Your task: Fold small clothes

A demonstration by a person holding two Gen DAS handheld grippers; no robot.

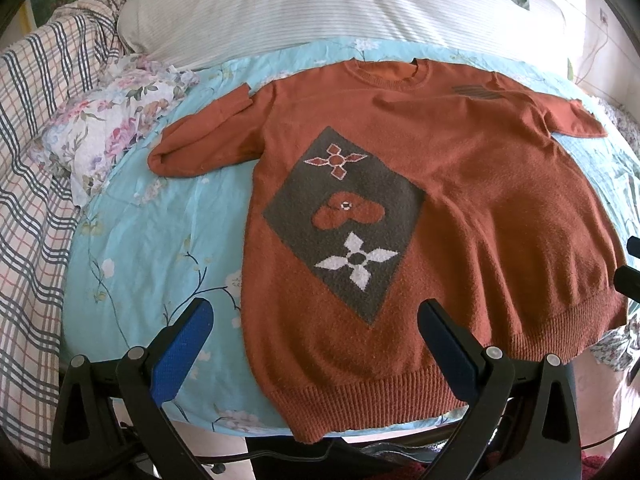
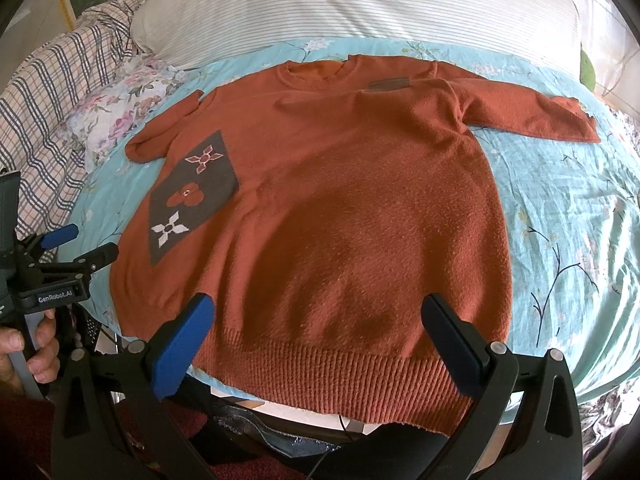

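A rust-orange knitted sweater (image 1: 460, 184) lies flat, front up, on a light blue flowered sheet (image 1: 152, 232); it also shows in the right wrist view (image 2: 340, 208). It has a grey diamond patch with flower shapes (image 1: 344, 224). Its left sleeve (image 1: 200, 144) is bent back on itself; its right sleeve (image 2: 532, 108) lies stretched out. The ribbed hem (image 2: 340, 376) hangs over the near edge. My left gripper (image 1: 316, 316) is open above the hem's left part, holding nothing. My right gripper (image 2: 316, 312) is open above the hem's middle, holding nothing.
A white striped pillow (image 1: 320, 4) lies behind the sweater. A flowered cloth (image 1: 116, 120) and a plaid blanket (image 1: 36, 160) lie at the left. The left gripper (image 2: 80, 248), held by a hand (image 2: 24, 352), shows at the right wrist view's left edge.
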